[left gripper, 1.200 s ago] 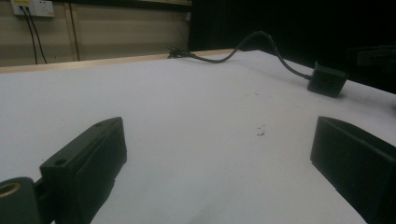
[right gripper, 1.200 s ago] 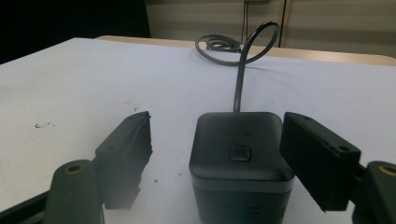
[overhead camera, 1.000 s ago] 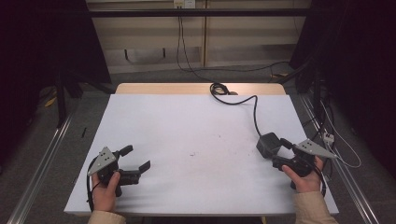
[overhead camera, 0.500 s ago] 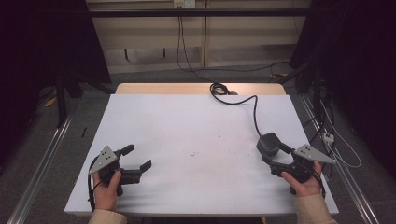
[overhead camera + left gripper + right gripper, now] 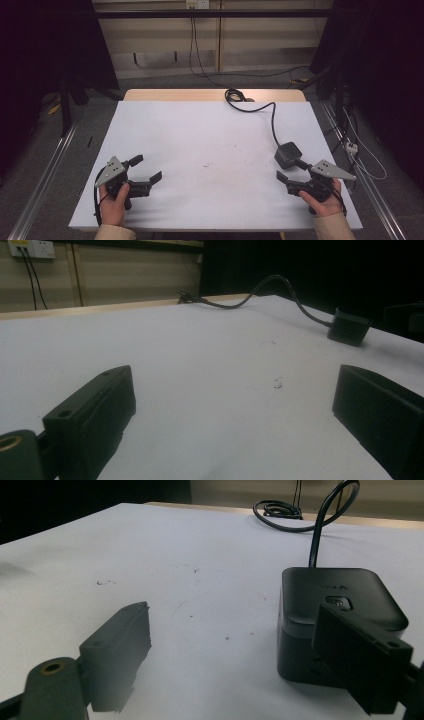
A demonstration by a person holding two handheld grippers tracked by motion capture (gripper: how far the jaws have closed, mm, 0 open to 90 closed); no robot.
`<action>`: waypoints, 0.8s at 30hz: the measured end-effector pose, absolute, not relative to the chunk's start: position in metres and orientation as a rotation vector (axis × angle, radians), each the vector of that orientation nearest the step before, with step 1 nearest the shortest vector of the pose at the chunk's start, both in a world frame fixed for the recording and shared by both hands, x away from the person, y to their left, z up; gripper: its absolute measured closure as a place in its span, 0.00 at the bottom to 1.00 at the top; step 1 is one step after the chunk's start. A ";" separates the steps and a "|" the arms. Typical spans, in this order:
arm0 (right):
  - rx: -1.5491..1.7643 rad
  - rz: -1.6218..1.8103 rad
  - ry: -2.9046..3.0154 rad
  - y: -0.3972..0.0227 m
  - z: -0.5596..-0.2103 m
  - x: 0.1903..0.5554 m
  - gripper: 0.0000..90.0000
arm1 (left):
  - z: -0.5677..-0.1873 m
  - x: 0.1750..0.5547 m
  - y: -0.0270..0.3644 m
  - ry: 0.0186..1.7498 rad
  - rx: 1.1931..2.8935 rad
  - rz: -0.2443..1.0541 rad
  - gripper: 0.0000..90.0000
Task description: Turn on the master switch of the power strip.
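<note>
A black power adapter (image 5: 288, 154) lies on the white table (image 5: 200, 140) at the right, and its black cable (image 5: 273, 122) runs to a coil at the far edge. My right gripper (image 5: 291, 170) stands open just on the near side of the adapter. In the right gripper view the right jaw overlaps the front of the adapter (image 5: 330, 597), and bare table lies between the jaws of this gripper (image 5: 240, 645). My left gripper (image 5: 147, 168) rests open near the front left, with nothing between its jaws. The left gripper view shows that gripper (image 5: 235, 405) wide open and the adapter (image 5: 348, 327) far off.
The coiled cable end (image 5: 235, 95) lies at the table's far wooden edge. Small dark specks (image 5: 205, 165) mark the middle of the table. Metal rails (image 5: 45, 170) run along both sides on the floor, and loose cables (image 5: 352, 147) trail beside the right rail.
My right gripper has drawn back slightly from the adapter toward the near edge. The left gripper and the adapter have stayed where they were.
</note>
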State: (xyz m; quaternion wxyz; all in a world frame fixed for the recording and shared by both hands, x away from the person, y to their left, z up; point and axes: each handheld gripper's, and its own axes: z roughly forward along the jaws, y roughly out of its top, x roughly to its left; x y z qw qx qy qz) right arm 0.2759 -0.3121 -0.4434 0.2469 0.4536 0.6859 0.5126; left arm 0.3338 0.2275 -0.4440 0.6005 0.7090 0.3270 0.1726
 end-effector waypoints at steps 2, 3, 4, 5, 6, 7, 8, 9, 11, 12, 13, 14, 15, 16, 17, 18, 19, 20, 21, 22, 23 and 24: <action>1.230 1.400 1.873 -0.312 -0.444 0.275 0.17 | -0.444 0.334 0.228 0.759 1.641 0.400 0.04; 1.232 1.401 1.874 -0.312 -0.444 0.274 0.17 | -0.444 0.334 0.228 0.759 1.641 0.399 0.04; 1.233 1.403 1.873 -0.312 -0.444 0.273 0.17 | -0.444 0.334 0.227 0.759 1.641 0.399 0.04; 1.234 1.404 1.875 -0.312 -0.444 0.273 0.17 | -0.444 0.334 0.227 0.758 1.644 0.399 0.04; 1.232 1.406 1.875 -0.312 -0.444 0.272 0.17 | -0.444 0.334 0.227 0.758 1.643 0.399 0.04; 1.231 1.407 1.878 -0.312 -0.445 0.272 0.17 | -0.444 0.334 0.227 0.758 1.643 0.399 0.04; 1.232 1.406 1.879 -0.312 -0.445 0.271 0.17 | -0.444 0.334 0.227 0.759 1.643 0.399 0.04; 1.231 1.405 1.881 -0.312 -0.445 0.271 0.17 | -0.444 0.334 0.227 0.759 1.642 0.400 0.04; 1.234 1.407 1.880 -0.312 -0.446 0.270 0.17 | -0.444 0.334 0.228 0.759 1.641 0.400 0.04; 1.233 1.408 1.882 -0.312 -0.446 0.270 0.17 | -0.444 0.334 0.228 0.759 1.641 0.401 0.04; 1.229 1.407 1.883 -0.312 -0.446 0.269 0.17 | -0.444 0.334 0.228 0.760 1.640 0.400 0.04; 1.230 1.406 1.886 -0.312 -0.447 0.269 0.17 | -0.444 0.334 0.228 0.760 1.640 0.401 0.04; 1.230 1.404 1.889 -0.312 -0.447 0.269 0.17 | -0.444 0.334 0.228 0.760 1.641 0.401 0.04; 1.232 1.406 1.891 -0.312 -0.447 0.268 0.17 | -0.444 0.334 0.227 0.760 1.639 0.401 0.04; 1.229 1.404 1.892 -0.312 -0.447 0.268 0.17 | -0.444 0.334 0.228 0.761 1.638 0.401 0.04; 1.228 1.403 1.896 -0.311 -0.448 0.267 0.17 | -0.444 0.334 0.228 0.761 1.638 0.401 0.04; 1.227 1.405 1.897 -0.311 -0.448 0.267 0.17 | -0.444 0.334 0.228 0.761 1.637 0.401 0.04; 1.226 1.408 1.899 -0.310 -0.448 0.267 0.17 | -0.444 0.334 0.228 0.762 1.636 0.401 0.04; 1.227 1.409 1.901 -0.310 -0.448 0.266 0.17 | -0.444 0.333 0.228 0.762 1.636 0.401 0.04; 1.224 1.408 1.906 -0.309 -0.449 0.266 0.17 | -0.443 0.333 0.228 0.762 1.636 0.401 0.04; 1.220 1.409 1.909 -0.308 -0.449 0.266 0.17 | -0.443 0.333 0.228 0.761 1.636 0.401 0.04; 1.219 1.411 1.910 -0.307 -0.449 0.266 0.17 | -0.443 0.333 0.228 0.762 1.636 0.401 0.04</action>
